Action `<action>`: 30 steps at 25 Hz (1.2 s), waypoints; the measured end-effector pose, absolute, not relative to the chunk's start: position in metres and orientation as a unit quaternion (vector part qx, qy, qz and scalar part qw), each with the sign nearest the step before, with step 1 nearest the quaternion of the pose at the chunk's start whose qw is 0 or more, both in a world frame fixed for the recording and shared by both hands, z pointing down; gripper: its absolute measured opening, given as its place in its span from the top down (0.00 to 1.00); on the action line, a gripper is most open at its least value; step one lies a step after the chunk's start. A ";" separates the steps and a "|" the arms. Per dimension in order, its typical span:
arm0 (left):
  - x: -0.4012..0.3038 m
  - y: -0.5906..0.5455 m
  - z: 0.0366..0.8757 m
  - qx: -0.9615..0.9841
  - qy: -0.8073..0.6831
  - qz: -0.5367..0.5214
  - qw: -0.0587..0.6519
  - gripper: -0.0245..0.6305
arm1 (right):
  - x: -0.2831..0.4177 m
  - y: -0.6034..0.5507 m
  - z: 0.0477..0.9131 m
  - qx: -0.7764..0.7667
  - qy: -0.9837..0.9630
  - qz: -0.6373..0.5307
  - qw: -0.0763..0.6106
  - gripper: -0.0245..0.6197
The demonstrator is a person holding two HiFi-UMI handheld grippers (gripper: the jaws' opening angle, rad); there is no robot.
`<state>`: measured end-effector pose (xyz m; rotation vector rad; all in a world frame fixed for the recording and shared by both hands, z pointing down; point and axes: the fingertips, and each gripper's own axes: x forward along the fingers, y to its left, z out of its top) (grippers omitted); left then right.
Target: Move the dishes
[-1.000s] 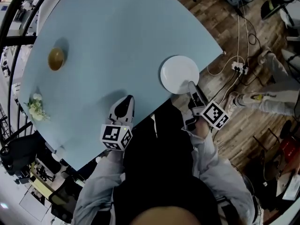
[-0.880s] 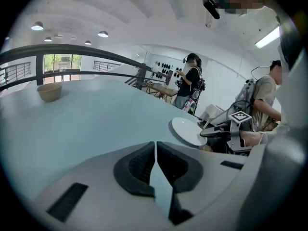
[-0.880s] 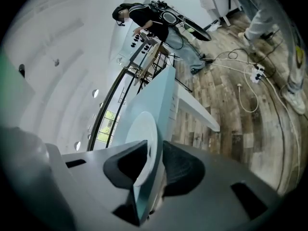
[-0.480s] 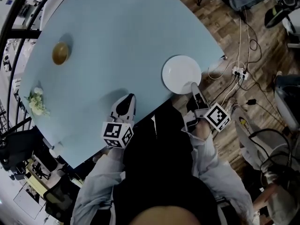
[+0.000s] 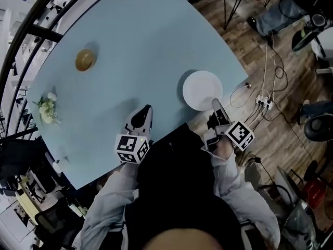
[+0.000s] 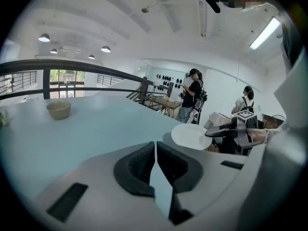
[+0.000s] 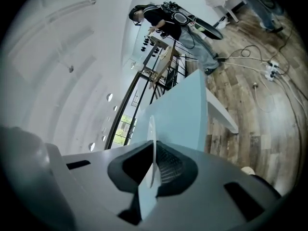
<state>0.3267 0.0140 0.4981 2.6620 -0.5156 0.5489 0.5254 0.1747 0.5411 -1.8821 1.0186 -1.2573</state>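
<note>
Clamping the white plate [image 5: 202, 90], the right claw [image 5: 214, 102] has raised it; left claw [image 5: 147, 109] closed, empty.

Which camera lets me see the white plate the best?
The head view: the whole round white plate shows from above, the right gripper pinching its near rim. The left gripper view shows it small and flattened, off to the right. The right gripper view shows only its thin edge between the jaws.

White plate [image 5: 202, 89]; tan bowl [image 5: 85, 60]; pale blue table [image 5: 135, 40]; brown wood-plank floor [image 5: 291, 82].
</note>
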 end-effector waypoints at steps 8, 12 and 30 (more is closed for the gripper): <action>0.320 -0.022 0.462 0.944 -0.254 0.126 0.167 0.92 | 0.550 0.128 0.494 -0.701 0.459 -0.442 0.321 0.92; 0.304 -0.031 0.456 0.935 -0.293 0.105 0.167 0.92 | 0.554 0.110 0.489 -0.693 0.476 -0.447 0.304 0.92; 0.158 -0.053 0.463 0.841 -0.498 0.073 0.201 0.92 | 0.424 -0.029 0.494 -0.544 0.601 -0.540 0.226 0.92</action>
